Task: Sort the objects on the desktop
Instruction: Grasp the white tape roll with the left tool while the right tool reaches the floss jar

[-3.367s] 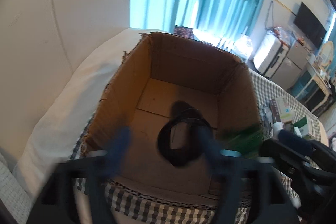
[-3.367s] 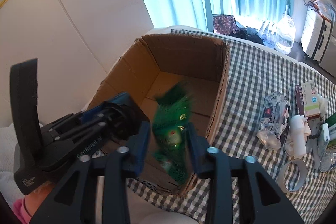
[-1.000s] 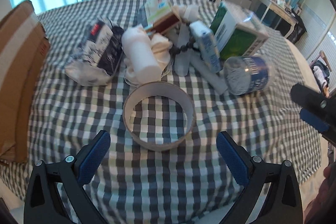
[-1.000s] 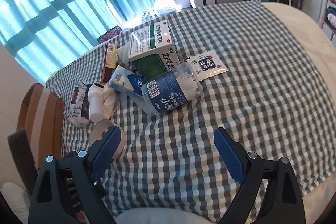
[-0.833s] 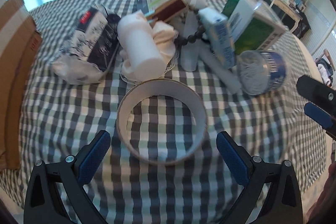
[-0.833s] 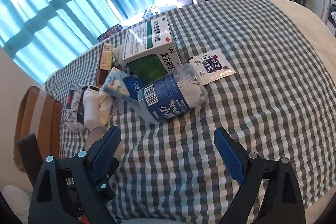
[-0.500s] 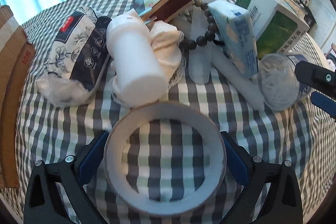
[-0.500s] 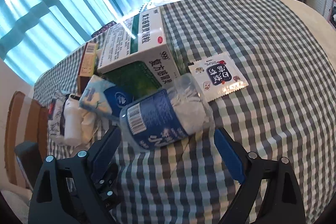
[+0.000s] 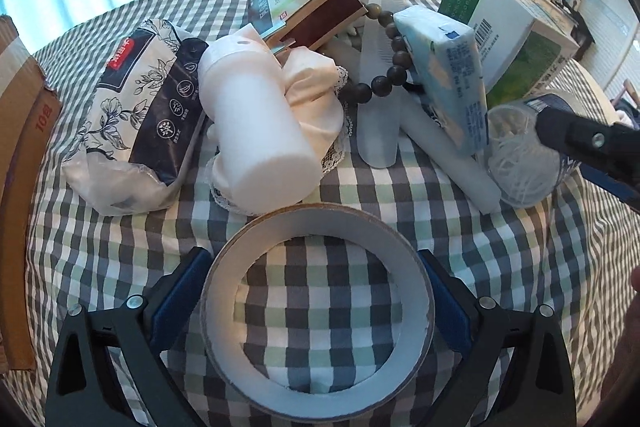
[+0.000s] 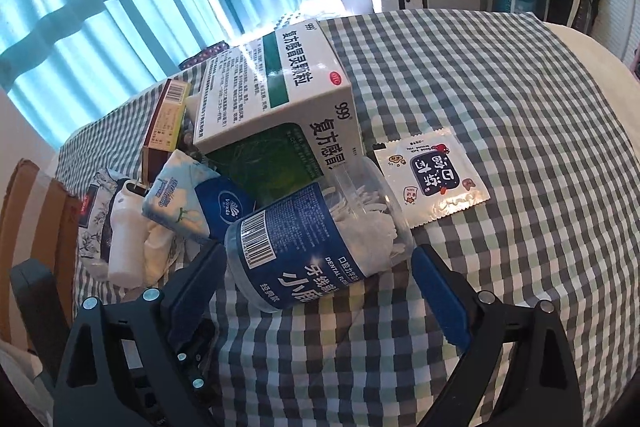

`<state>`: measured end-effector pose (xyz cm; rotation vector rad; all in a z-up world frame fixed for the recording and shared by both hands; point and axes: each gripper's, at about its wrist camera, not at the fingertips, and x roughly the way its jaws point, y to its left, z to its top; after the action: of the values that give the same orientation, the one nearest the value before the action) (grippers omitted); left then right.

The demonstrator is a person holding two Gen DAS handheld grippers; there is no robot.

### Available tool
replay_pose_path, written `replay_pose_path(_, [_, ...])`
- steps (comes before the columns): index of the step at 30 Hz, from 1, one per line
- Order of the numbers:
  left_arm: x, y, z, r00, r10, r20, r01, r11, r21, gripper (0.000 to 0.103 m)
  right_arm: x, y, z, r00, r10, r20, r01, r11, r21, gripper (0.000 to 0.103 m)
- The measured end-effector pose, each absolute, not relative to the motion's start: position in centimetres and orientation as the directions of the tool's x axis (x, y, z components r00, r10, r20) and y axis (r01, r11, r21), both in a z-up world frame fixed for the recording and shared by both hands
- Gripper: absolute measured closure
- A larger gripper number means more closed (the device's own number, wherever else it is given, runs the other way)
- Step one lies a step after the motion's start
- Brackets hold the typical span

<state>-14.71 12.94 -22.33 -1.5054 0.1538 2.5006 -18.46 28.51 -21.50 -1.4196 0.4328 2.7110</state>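
Left tongs (image 9: 316, 301) stand wide apart, one blue pad (image 9: 180, 291) on each side of the white ring-shaped tape roll (image 9: 320, 311), which lies flat on the grey-green checked cloth of the bench (image 9: 120, 247). Whether the pads touch the roll's outer wall, I cannot tell; they sit just beside it.

Just ahead of the left tongs: a white plastic cylinder bottle (image 9: 256, 131) on its side, resting on a cream lace-edged cloth (image 9: 316, 99). Ahead and left, a black-and-white floral tissue pack (image 9: 136, 111). Far left edge, a brown cardboard box (image 9: 20, 131). Ahead and right, a string of dark wooden beads (image 9: 384, 67) draped over a frosted plastic tube (image 9: 376, 131), then a light blue tissue packet (image 9: 448, 75) leaning on a large white-and-green medicine carton (image 9: 500, 27). Further ahead, a small brown-and-white box (image 9: 308, 3).

Right tongs (image 10: 316, 291) also spread apart, not clamped. Between their pads lies a clear plastic jar with a blue label (image 10: 316, 239), on its side, white floss picks inside. The left pad sits just beside the jar's base; the right pad stands apart from it. Ahead and right of the jar, a flat white printed sachet (image 10: 432, 171) on the cloth. The right tongs appear at the right edge of the left wrist view, in front of the jar.
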Motion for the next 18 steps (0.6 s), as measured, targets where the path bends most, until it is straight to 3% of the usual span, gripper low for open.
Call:
replay_pose_path(8, [-14.4,10.6,-21.8,-0.452,0.159,-0.878,-0.246,-0.968,-0.048,0.007,-19.1,26.6,-22.4,-0.563,-0.053,-0.824,-0.164,-0.971,0.174,0.006])
replay_pose_path(14, [-14.8,9.1,-21.2,-0.449,0.178,-0.876,-0.258,-0.964,-0.064,0.02,-19.6,27.1,-22.9,-0.58,-0.059,-0.812,-0.155,-0.971,0.181,0.006])
replay_pose_path(18, [-15.4,7.7,-20.0,-0.444,0.194,-0.875,-0.254,-0.964,-0.084,0.02,-19.3,28.2,-23.1,-0.588,-0.115,-0.801,-0.158,-0.955,0.253,0.017])
